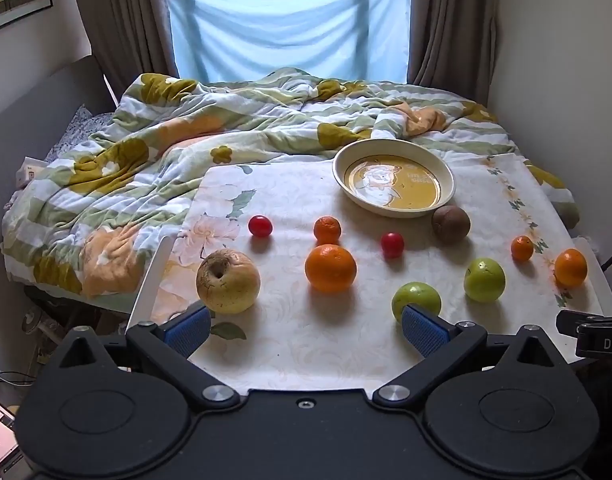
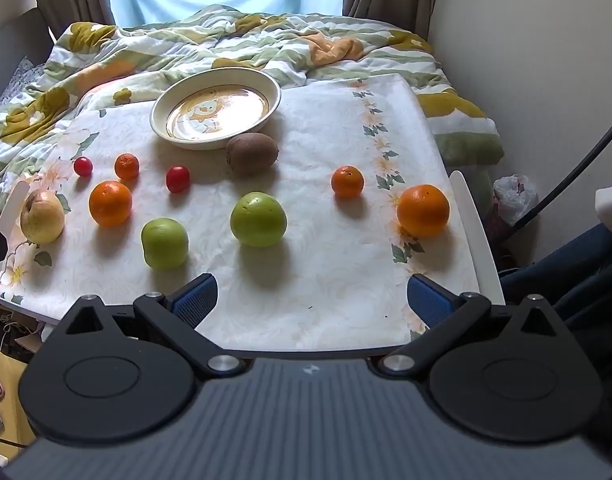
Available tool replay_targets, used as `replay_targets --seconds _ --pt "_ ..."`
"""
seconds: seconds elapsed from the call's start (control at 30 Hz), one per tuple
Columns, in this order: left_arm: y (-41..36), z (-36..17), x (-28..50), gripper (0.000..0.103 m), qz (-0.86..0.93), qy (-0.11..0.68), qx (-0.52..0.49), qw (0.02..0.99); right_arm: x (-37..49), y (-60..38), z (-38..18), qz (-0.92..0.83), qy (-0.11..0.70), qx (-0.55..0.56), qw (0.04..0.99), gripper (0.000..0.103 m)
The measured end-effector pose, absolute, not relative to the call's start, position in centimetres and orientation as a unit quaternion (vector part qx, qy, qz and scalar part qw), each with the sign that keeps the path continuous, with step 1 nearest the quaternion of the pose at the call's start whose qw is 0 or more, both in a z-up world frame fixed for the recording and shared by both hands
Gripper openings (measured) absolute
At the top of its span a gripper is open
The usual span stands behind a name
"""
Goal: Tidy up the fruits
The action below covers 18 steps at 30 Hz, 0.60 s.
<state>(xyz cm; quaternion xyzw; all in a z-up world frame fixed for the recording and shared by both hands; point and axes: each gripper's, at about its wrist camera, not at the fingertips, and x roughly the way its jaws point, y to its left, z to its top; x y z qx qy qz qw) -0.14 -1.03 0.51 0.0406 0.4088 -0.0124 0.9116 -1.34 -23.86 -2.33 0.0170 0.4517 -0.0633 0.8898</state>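
Presently empty shallow bowl (image 1: 393, 184) on table (image 1: 297, 344), kiwi (image 1: 450, 224) just beside, both claws gaping, gripping nothing

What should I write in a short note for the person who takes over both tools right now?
Left tool: open, empty, above the near table edge.
Right tool: open, empty, same.
On the table: yellow apple, two green apples, four oranges, two small red fruits, one kiwi touching the bowl.
Done: nothing, the bowl is empty.
Left: all the fruits still wait to be sorted.
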Motion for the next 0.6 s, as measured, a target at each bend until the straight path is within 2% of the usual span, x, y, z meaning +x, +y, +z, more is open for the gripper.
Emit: replay_targets --seconds 0.6 --pt "-1.37 0.38 0.08 0.103 -0.012 0.409 0.046 0.911 -0.82 -24.08 -1.9 -0.06 0.454 0.018 0.889 0.103"
